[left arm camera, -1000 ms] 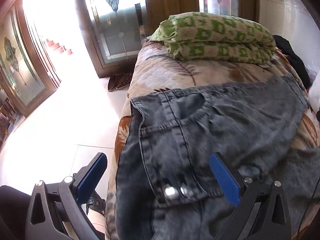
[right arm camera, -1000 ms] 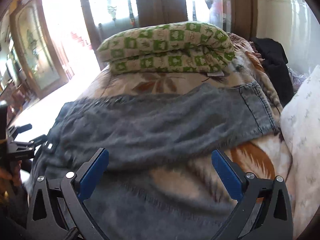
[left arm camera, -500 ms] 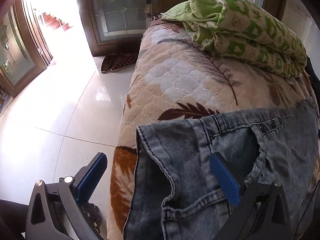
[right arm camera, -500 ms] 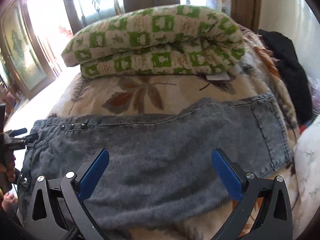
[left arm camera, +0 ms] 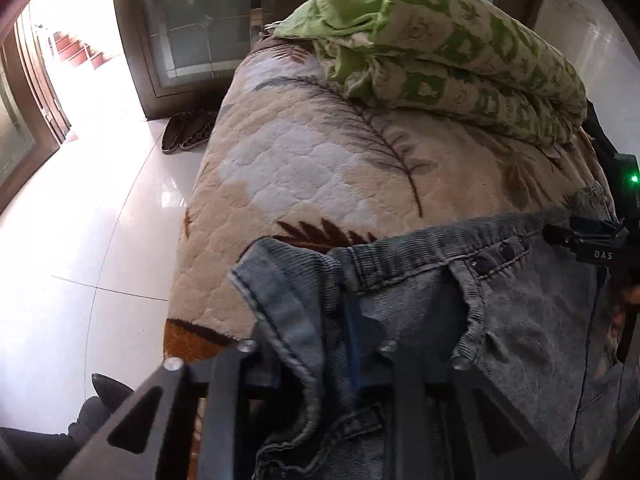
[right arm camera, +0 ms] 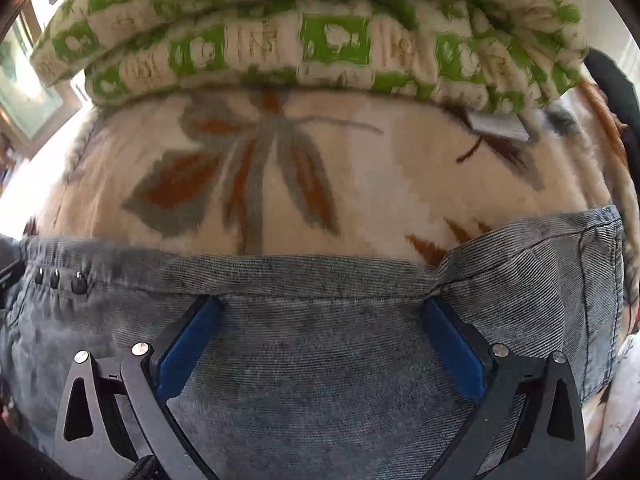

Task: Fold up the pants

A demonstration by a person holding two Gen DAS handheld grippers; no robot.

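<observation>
Grey-blue denim pants (left arm camera: 520,300) lie across a leaf-patterned bed cover (left arm camera: 304,168). In the left wrist view my left gripper (left arm camera: 320,320) is shut on the waistband corner of the pants, with cloth bunched between the blue pads. In the right wrist view the pants (right arm camera: 320,344) fill the lower half. My right gripper (right arm camera: 320,312) is open, its blue fingers (right arm camera: 188,340) spread wide and pressed low on the far edge of the pant leg. The right gripper's black body also shows in the left wrist view (left arm camera: 592,240).
A folded green-and-cream blanket (left arm camera: 448,56) lies at the far end of the bed (right arm camera: 320,40). Slippers (left arm camera: 188,132) sit on the white tiled floor by a glass door (left arm camera: 200,20). A dark garment (right arm camera: 616,80) lies at the far right.
My left gripper has shut on the waistband corner; it was open before. My right gripper has moved forward and down onto the far edge of the pants, staying open.
</observation>
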